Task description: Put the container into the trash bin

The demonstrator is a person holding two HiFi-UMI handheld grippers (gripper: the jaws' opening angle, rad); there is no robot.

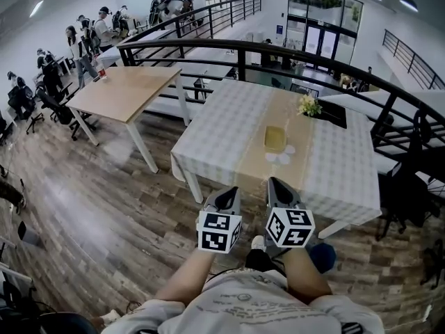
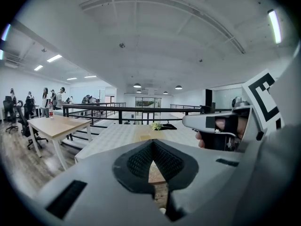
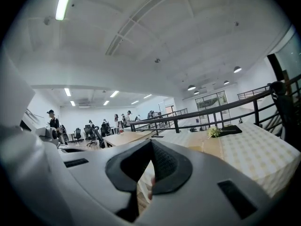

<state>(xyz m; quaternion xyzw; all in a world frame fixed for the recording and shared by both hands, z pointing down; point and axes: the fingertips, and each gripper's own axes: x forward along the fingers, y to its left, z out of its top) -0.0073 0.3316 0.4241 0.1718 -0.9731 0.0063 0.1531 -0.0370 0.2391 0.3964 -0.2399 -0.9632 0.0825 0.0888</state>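
Note:
A small yellowish container point(image 1: 275, 138) stands on the tan runner of a table with a checkered cloth point(image 1: 221, 120), beside a white flower-shaped mat. In the left gripper view the container point(image 2: 146, 136) shows faintly, far ahead. Both grippers hover side by side over the floor, short of the table's near edge. My left gripper point(image 1: 226, 199) point(image 2: 152, 145) has its pads meeting at the tips, with nothing held. My right gripper point(image 1: 277, 187) point(image 3: 150, 145) is likewise shut and empty. No trash bin shows in any view.
A flower bunch point(image 1: 309, 105) and a black tray point(image 1: 335, 114) sit at the table's far end. A curved black railing point(image 1: 278, 49) runs behind it. A wooden table point(image 1: 128, 89) stands to the left, with people and office chairs beyond. A blue round object point(image 1: 322, 257) lies by my feet.

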